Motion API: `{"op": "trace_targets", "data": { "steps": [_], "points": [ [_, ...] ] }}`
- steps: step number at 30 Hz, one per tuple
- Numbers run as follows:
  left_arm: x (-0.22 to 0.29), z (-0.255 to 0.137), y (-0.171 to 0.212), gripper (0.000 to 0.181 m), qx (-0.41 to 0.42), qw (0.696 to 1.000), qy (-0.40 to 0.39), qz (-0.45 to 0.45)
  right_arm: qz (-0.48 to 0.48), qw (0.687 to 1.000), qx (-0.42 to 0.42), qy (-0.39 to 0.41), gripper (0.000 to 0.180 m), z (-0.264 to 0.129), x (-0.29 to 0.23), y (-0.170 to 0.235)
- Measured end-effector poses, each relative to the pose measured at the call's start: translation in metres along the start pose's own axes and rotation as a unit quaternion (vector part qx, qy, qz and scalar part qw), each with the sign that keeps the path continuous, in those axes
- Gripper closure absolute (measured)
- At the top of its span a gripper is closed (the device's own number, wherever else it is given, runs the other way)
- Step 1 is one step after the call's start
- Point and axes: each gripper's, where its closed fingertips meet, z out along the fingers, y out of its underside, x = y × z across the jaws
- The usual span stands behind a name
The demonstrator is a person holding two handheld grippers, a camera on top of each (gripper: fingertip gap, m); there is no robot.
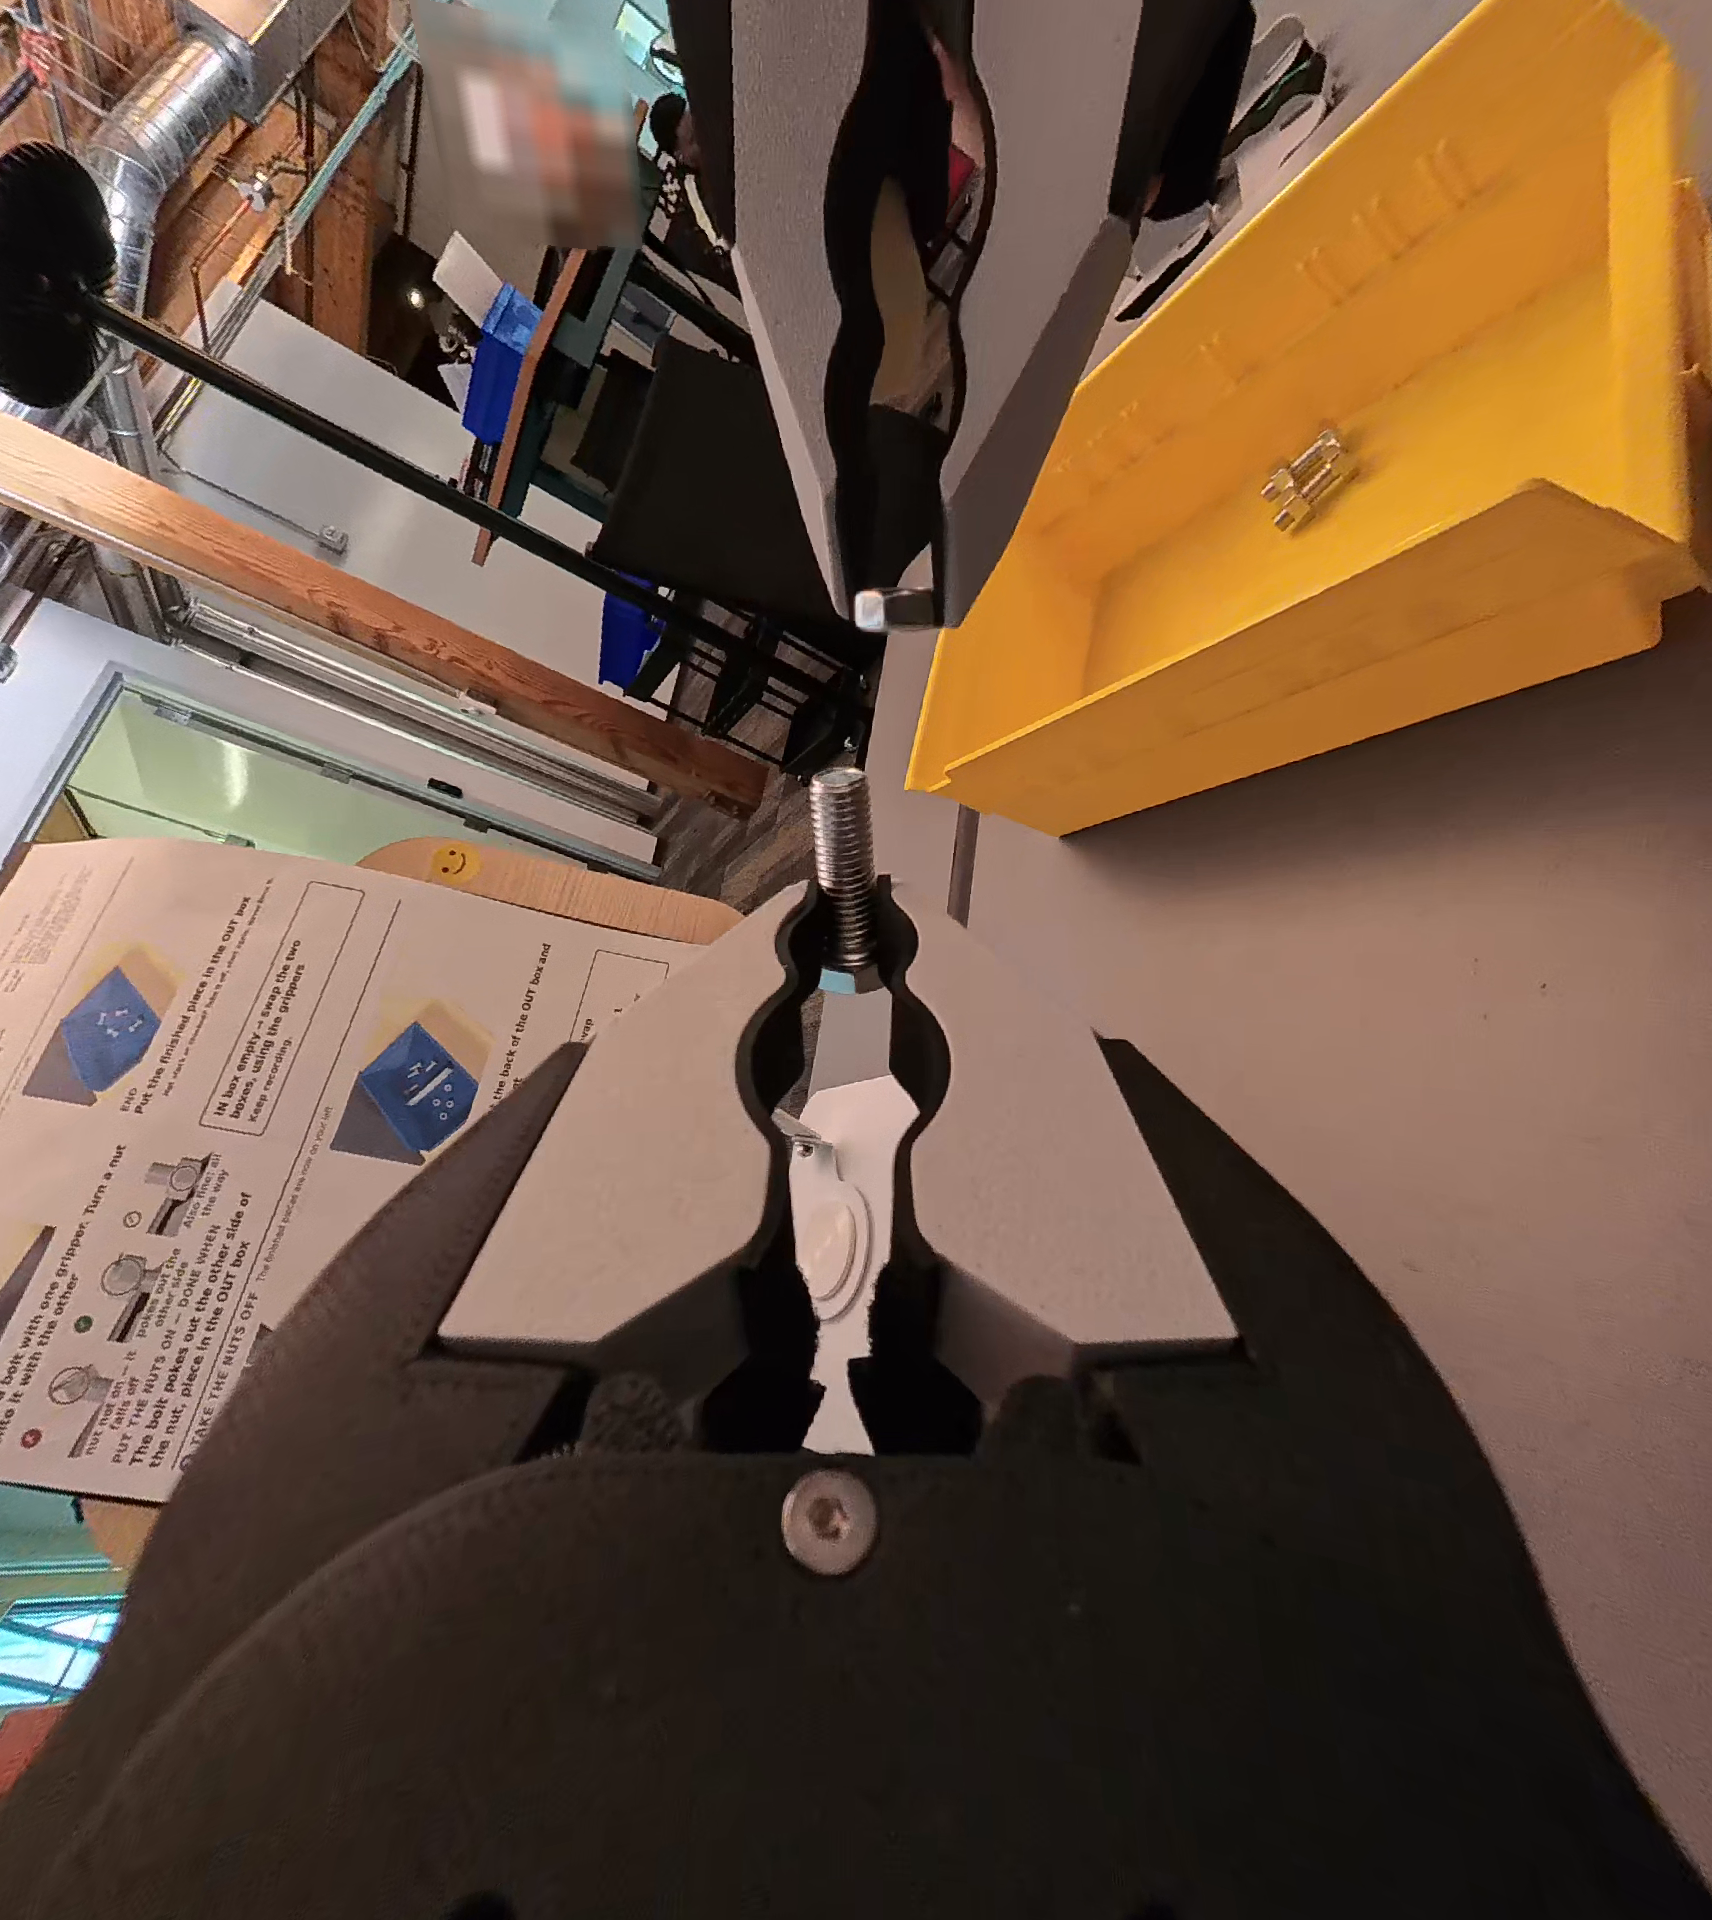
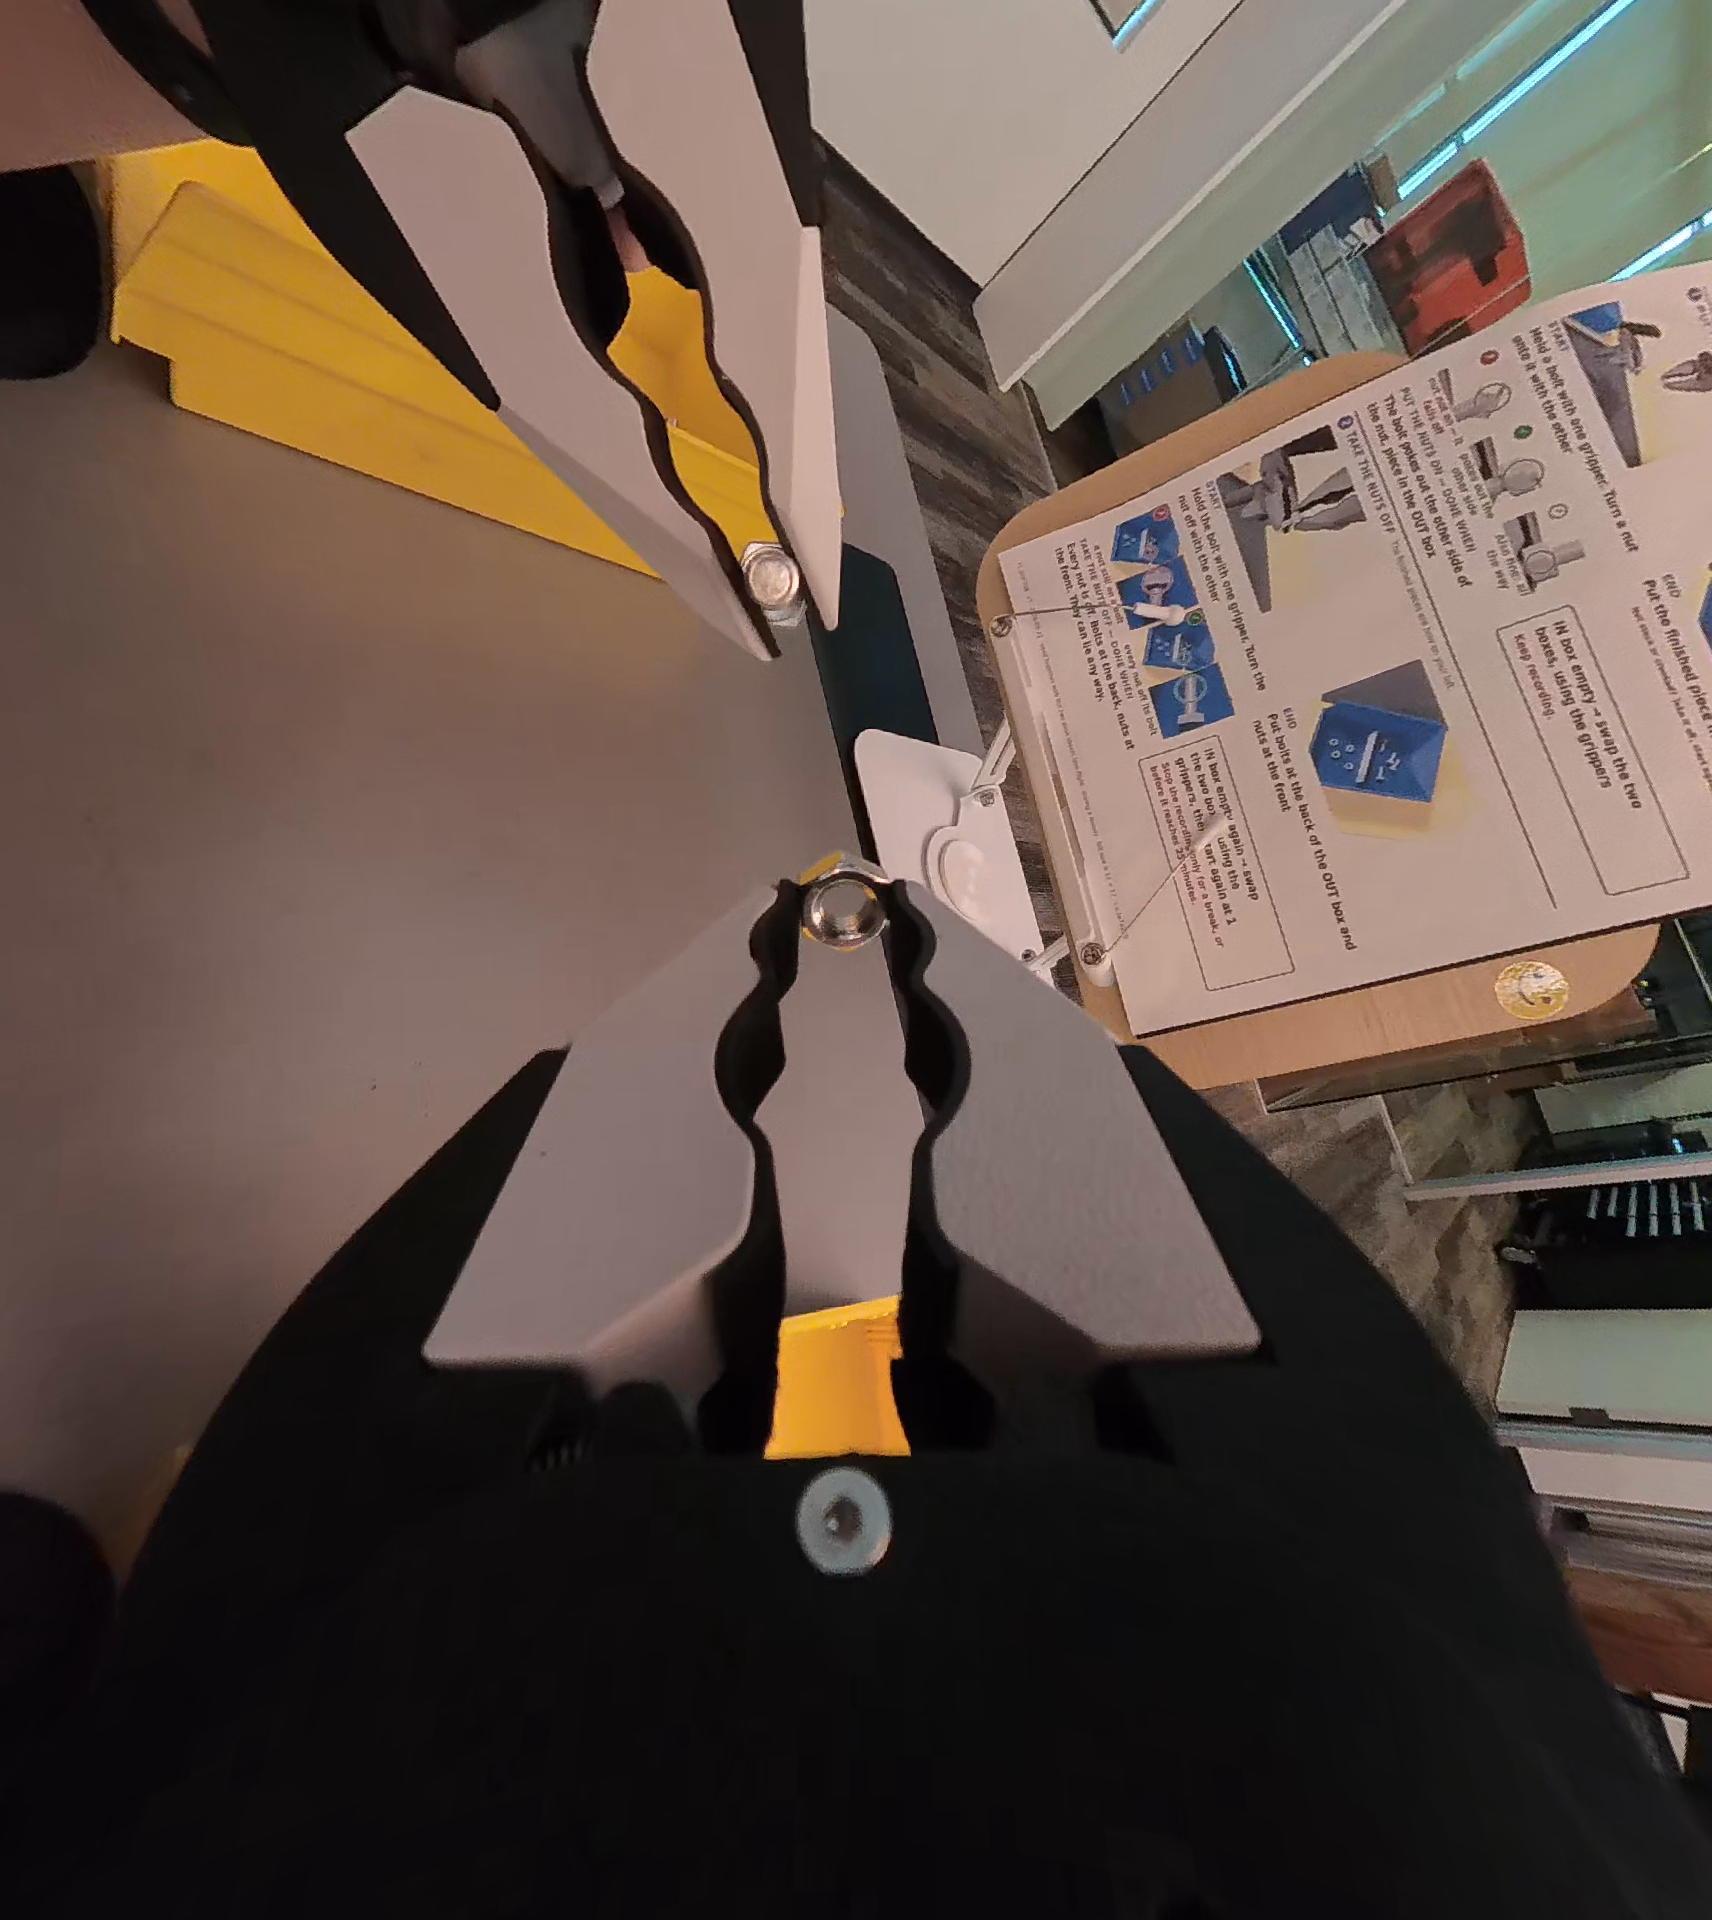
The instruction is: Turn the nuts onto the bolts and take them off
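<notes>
In the left wrist view my left gripper (image 1: 844,920) is shut on a silver bolt (image 1: 839,862). It grips the bolt near the head, and the threaded shaft points forward out of the tips. My right gripper (image 1: 896,613) faces it from beyond, shut on a silver hex nut (image 1: 893,608), with a short gap between nut and bolt tip. In the right wrist view my right gripper (image 2: 839,896) holds the nut (image 2: 841,911) with its hole facing the camera. The left gripper (image 2: 779,608) shows above with the bolt end (image 2: 772,577) between its tips.
A yellow bin (image 1: 1247,675) stands on the grey table (image 1: 1351,1143) to the right, with a few bolted pieces (image 1: 1304,488) inside. An instruction sheet on a wooden board (image 2: 1454,675) stands past the table edge on a white stand (image 2: 919,790).
</notes>
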Motion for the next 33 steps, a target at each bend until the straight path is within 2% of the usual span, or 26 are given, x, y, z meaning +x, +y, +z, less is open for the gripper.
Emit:
{"op": "trace_targets", "data": {
  "steps": [1,12,24,33],
  "points": [
    [0.000,0.000,0.000,0.174,0.000,1.000,0.001,-0.001,0.002,1.000,0.000,0.001,0.163,-0.001,0.001,0.000],
    [0.001,0.001,0.002,0.174,0.010,1.000,0.011,-0.020,-0.021,1.000,0.012,0.007,0.163,-0.011,0.001,-0.003],
    [0.000,0.004,0.009,0.174,-0.002,1.000,0.010,-0.017,0.033,0.999,0.010,0.032,0.163,-0.005,0.016,0.000],
    [-0.004,0.001,0.010,0.174,-0.005,1.000,0.003,-0.014,0.033,0.999,0.028,0.011,0.163,0.000,0.008,-0.009]
  ]
}}
